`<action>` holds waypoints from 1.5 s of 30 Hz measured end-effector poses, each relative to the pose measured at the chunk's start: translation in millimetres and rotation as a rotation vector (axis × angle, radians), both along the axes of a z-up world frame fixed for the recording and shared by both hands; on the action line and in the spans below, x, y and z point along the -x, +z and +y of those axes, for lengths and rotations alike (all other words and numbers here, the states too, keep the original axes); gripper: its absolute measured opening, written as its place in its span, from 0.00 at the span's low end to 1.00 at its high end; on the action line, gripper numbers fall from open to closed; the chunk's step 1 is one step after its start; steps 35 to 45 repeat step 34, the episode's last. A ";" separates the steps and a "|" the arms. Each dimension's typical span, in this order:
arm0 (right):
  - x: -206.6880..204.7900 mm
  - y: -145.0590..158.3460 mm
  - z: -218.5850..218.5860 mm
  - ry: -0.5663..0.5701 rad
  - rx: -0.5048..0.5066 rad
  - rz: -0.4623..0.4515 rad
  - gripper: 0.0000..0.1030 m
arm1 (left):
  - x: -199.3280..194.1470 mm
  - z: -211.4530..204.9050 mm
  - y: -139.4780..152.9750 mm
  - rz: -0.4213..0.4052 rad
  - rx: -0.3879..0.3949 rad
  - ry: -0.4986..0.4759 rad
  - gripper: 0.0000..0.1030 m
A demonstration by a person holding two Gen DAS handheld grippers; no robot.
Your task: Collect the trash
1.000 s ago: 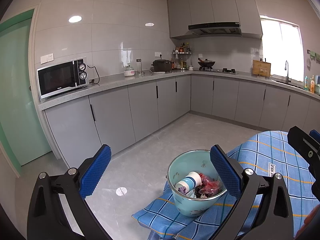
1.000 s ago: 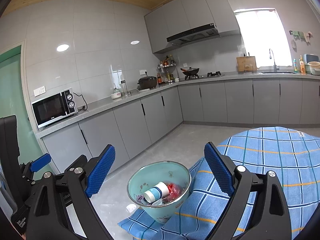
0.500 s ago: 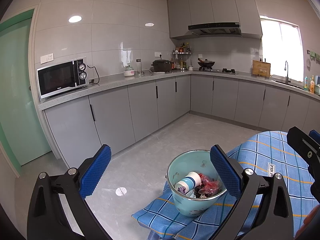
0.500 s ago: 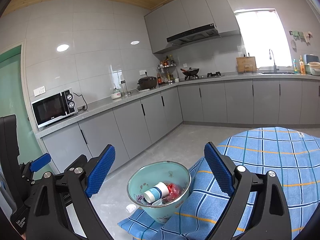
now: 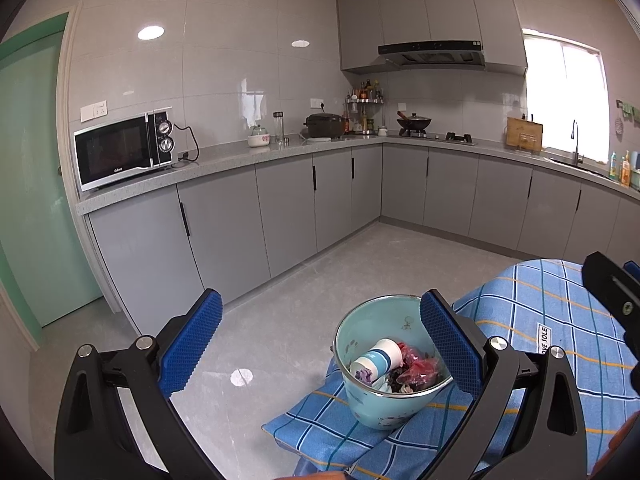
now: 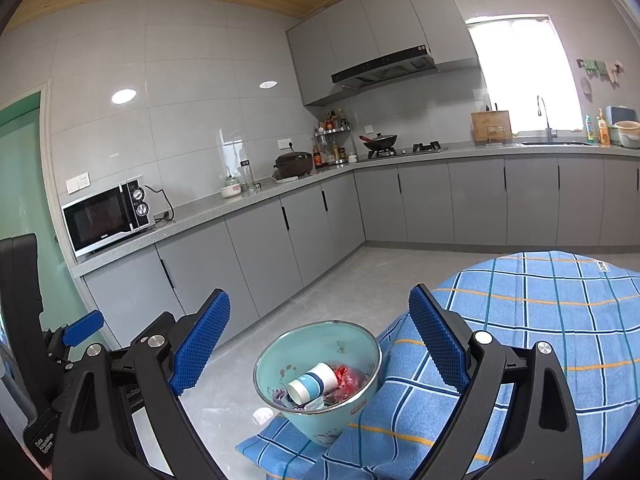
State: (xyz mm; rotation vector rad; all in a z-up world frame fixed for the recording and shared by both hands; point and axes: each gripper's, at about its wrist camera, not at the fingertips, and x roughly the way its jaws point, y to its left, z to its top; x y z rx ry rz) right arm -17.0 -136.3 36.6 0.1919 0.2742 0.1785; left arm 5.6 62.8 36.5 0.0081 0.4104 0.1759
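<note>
A pale green enamel bowl (image 5: pixel 362 402) (image 6: pixel 336 416) stands at the near corner of a table under a blue checked cloth (image 5: pixel 560 320) (image 6: pixel 560 320). In it lie a white and blue paper cup (image 5: pixel 376 362) (image 6: pixel 314 382), a red wrapper (image 5: pixel 418 366) (image 6: pixel 348 376) and other scraps. My left gripper (image 5: pixel 320 344) is open and empty, held above and just short of the bowl. My right gripper (image 6: pixel 318 340) is open and empty, also above the bowl. The left gripper's body shows at the left edge of the right wrist view (image 6: pixel 24 320).
Grey kitchen cabinets (image 5: pixel 248 220) run along the far walls, with a microwave (image 5: pixel 120 152), a stove with a wok (image 5: pixel 414 124) and a sink (image 6: pixel 552 140). A green door (image 5: pixel 28 184) is at left. Grey floor (image 5: pixel 360 264) lies between table and cabinets.
</note>
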 end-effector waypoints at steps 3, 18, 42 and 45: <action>0.0 -0.7 0.5 -0.004 0.000 0.002 0.88 | -1.7 0.9 -0.9 0.003 0.009 -0.008 0.95; 0.7 -1.4 4.3 -0.008 0.001 0.007 0.88 | -4.2 -0.3 -4.1 0.026 0.031 -0.039 0.94; -4.6 -4.8 -1.3 -0.021 -0.015 0.033 0.88 | -8.6 -5.1 -6.0 0.060 0.008 -0.031 0.95; -4.6 -4.8 -1.3 -0.021 -0.015 0.033 0.88 | -8.6 -5.1 -6.0 0.060 0.008 -0.031 0.95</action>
